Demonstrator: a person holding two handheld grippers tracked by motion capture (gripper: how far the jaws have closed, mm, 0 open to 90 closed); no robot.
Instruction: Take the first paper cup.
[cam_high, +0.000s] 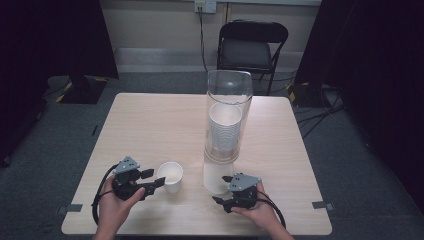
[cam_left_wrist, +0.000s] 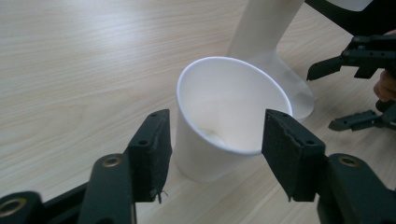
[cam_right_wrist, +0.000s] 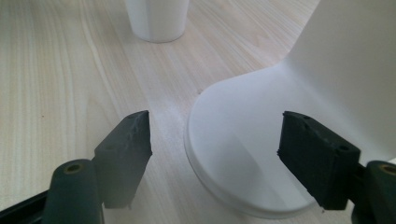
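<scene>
- L gripper (cam_left_wrist: 217, 140) wide open, jaws on both sides of white cup (cam_left_wrist: 231, 116), not touching.
- R gripper (cam_right_wrist: 215, 140) open too, by cup tower's base (cam_right_wrist: 243, 154).

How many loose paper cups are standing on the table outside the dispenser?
1. The single white cup stands upright between the open jaws of the left gripper, left of the dispenser. The dispenser's stacked cups are uncountable.
</scene>
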